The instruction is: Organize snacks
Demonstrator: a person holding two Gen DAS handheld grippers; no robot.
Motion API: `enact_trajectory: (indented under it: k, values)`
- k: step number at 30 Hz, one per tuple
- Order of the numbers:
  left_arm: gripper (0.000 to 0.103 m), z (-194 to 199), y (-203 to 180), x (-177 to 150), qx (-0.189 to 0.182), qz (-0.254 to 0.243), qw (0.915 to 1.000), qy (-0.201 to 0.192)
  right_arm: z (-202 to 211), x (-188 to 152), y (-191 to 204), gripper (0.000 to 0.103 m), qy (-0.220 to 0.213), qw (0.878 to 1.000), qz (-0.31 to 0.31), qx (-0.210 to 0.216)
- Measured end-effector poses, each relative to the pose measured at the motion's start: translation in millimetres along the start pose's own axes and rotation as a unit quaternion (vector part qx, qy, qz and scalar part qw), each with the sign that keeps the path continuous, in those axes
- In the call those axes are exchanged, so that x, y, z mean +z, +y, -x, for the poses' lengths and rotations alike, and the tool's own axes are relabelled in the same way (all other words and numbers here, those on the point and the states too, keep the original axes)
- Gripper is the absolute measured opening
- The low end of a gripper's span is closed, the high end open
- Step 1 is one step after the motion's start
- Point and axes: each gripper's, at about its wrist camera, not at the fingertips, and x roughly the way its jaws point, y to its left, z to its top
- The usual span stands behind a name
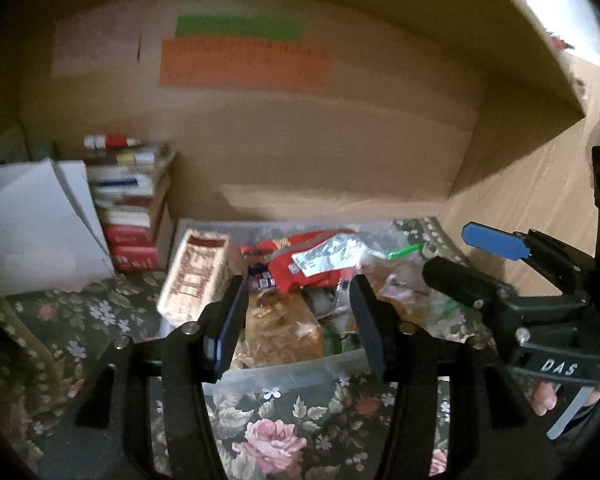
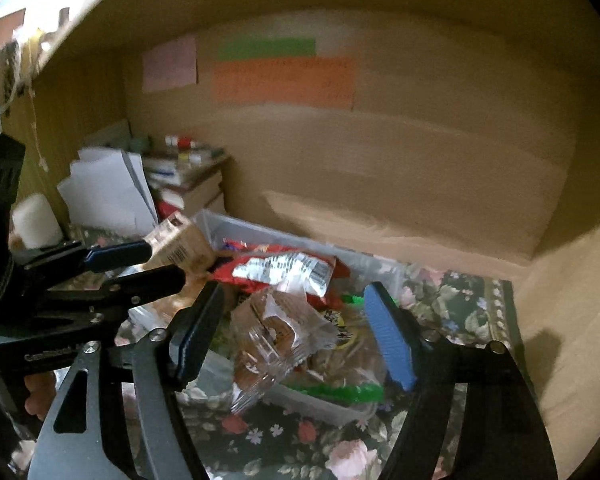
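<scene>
One clear bin (image 1: 284,376) holds several snack packs, one red bag (image 2: 276,268) on top. Both grippers, left (image 1: 300,320) and right (image 2: 296,332), hover over it, fingers wide, empty.

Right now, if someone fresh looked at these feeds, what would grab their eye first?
The clear bin heaped with snacks, sitting on a floral cloth, with a red bag lying on top of the pile. Both grippers hang open over it: left gripper, right gripper. On the cardboard wall behind, an orange sheet sits under a green strip.
</scene>
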Motion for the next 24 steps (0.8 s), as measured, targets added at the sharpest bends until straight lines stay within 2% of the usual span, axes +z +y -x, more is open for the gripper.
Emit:
enact_trajectory:
  k: [7, 13, 19, 24]
  values:
    - [0.054, 67.6, -16.7, 6.6, 0.022, -0.018, 0.9971, -0.072, 58.9, 5.5, 1.0, 0.069, -0.068, 0.997, -0.027, -0.013]
    - [0.061, 127.3, -30.4, 3.9, 0.053, -0.034, 0.9879, -0.142, 105.4, 2.6, 10.0, 0.069, -0.113, 0.993, -0.038, -0.021]
    - [0.068, 164.0, -36.1, -6.6, 0.063, -0.041, 0.9818, -0.174, 140.8, -6.7, 24.0, 0.07, -0.147, 0.988, -0.044, -0.021]
    - [0.078, 189.7, -39.6, -17.7, 0.067, -0.044, 0.979, -0.187, 158.4, -15.2, 35.0, 0.083, -0.166, 0.985, -0.048, -0.025]
